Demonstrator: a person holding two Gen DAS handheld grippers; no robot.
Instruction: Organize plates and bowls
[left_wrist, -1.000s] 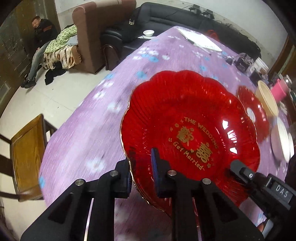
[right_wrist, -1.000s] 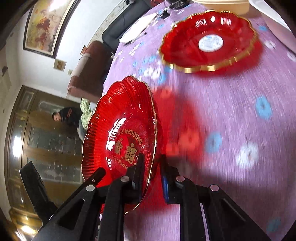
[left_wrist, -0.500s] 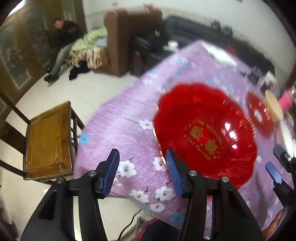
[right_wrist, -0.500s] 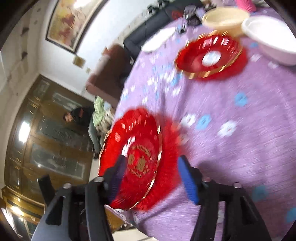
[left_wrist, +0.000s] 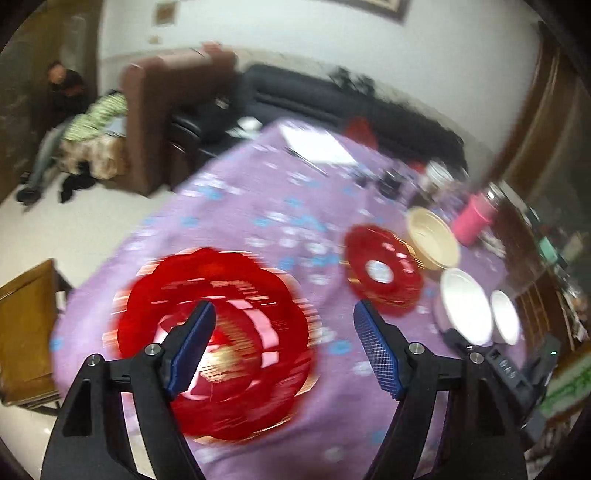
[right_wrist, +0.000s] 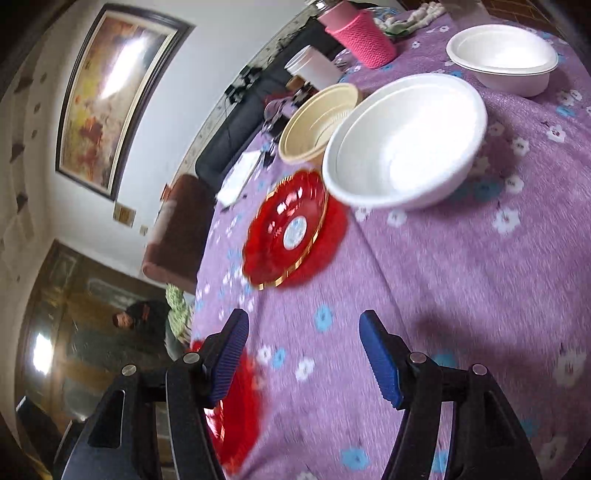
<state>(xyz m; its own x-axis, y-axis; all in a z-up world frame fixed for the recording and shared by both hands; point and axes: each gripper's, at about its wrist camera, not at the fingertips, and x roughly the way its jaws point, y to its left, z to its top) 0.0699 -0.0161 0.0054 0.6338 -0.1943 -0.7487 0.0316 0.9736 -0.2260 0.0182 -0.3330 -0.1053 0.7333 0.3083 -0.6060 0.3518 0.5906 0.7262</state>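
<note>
Left gripper — jaws opening, nothing between the pads, above the counter with its purple flowered cloth. Right gripper — jaws apart and empty, over bare cloth.

Large red plate: flat on the counter near its front edge, under and behind the left gripper's left finger, blurred; in the right view only its edge shows, low beside that gripper's left finger.

Small red plate: gold rim, white disc at centre, further in on the counter, apart from the large one.

Cream bowl: just behind the small plate.

Large white bowl: beside the cream bowl, its rim overlapping the small plate's edge in the right view; whether they touch cannot be told.

Small white bowl: further right, apart.

Pink cup: at the far side, behind the bowls
</note>
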